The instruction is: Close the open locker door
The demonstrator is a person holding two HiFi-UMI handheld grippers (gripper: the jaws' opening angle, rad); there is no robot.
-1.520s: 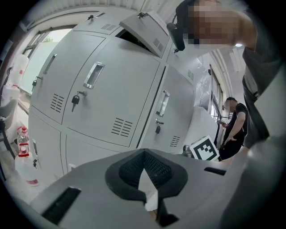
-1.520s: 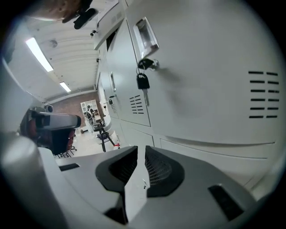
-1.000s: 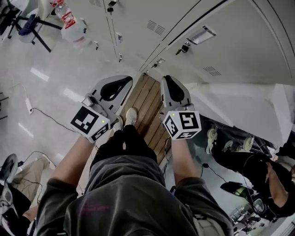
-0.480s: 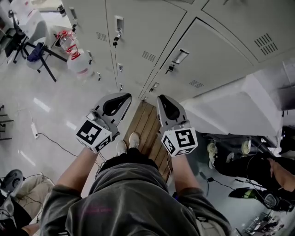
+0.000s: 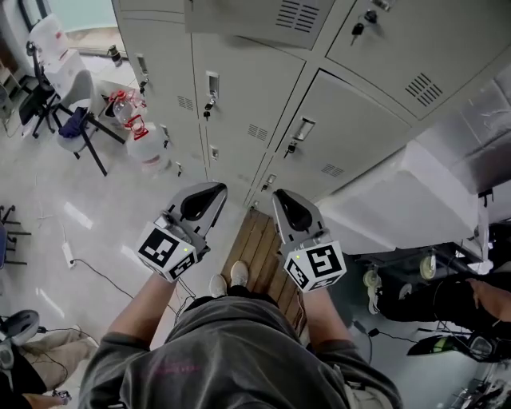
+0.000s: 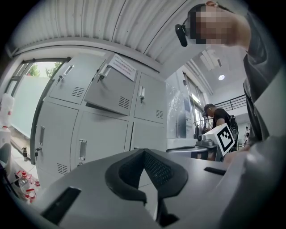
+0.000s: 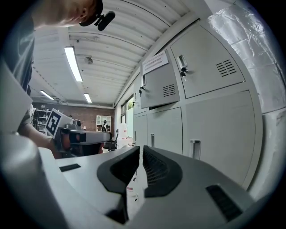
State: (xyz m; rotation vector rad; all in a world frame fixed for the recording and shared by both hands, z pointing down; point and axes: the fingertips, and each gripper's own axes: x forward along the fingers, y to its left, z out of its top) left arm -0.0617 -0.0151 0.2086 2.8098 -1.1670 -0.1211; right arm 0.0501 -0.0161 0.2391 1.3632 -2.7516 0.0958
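A wall of grey lockers faces me. One upper-row locker door hangs open, swung outward; it shows in the left gripper view as the open door with a paper note on it, and in the right gripper view as the open door. My left gripper and right gripper are held side by side, level, pointing at the lockers below that door and apart from them. The left gripper has its tips together. The right gripper shows only a thin slit. Neither holds anything.
A wooden board lies on the floor under my feet. Water jugs and a chair stand at the left by the lockers. A white wrapped block sits at the right, with a seated person beyond it. A cable runs across the floor.
Both grippers have risen together, side by side. The view has tilted up the lockers, bringing the open upper door into sight at the top.
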